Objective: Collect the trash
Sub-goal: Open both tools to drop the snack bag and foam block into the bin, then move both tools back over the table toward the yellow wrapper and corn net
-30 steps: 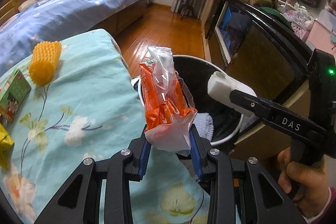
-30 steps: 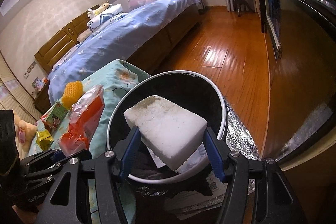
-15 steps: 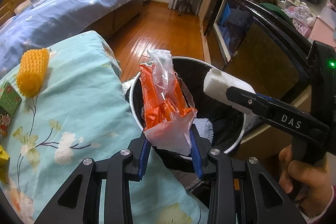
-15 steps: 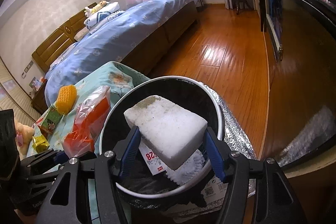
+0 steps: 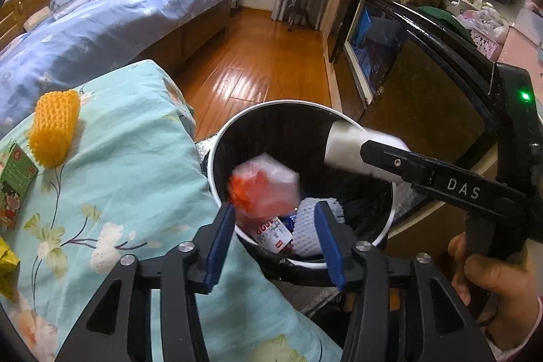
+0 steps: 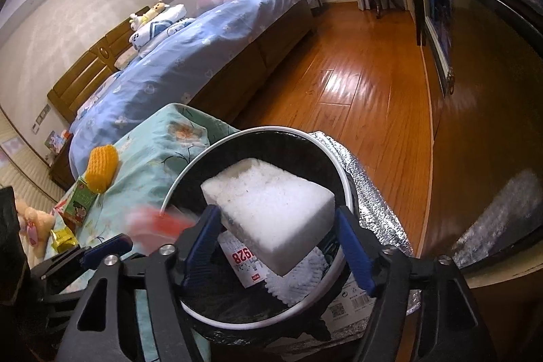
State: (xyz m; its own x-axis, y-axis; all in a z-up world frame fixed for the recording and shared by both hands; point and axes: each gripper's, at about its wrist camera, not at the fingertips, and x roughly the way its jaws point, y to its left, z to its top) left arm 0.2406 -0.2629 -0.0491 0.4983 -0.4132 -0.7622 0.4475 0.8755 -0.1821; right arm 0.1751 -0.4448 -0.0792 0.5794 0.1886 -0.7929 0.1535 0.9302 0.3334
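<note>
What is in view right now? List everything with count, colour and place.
Bin: one, black, white rim, beside the bedspread.
Wrapper: one, orange and clear, blurred, over the bin.
Foam block: one, white, over the bin.
Net sleeve: one, white, inside the bin.
Brush: one, yellow, on the bedspread.
Carton: one, green, beside the brush.
Bedspread: one, turquoise, floral.
Left gripper: fingers open.
Right gripper: fingers around the foam block.
</note>
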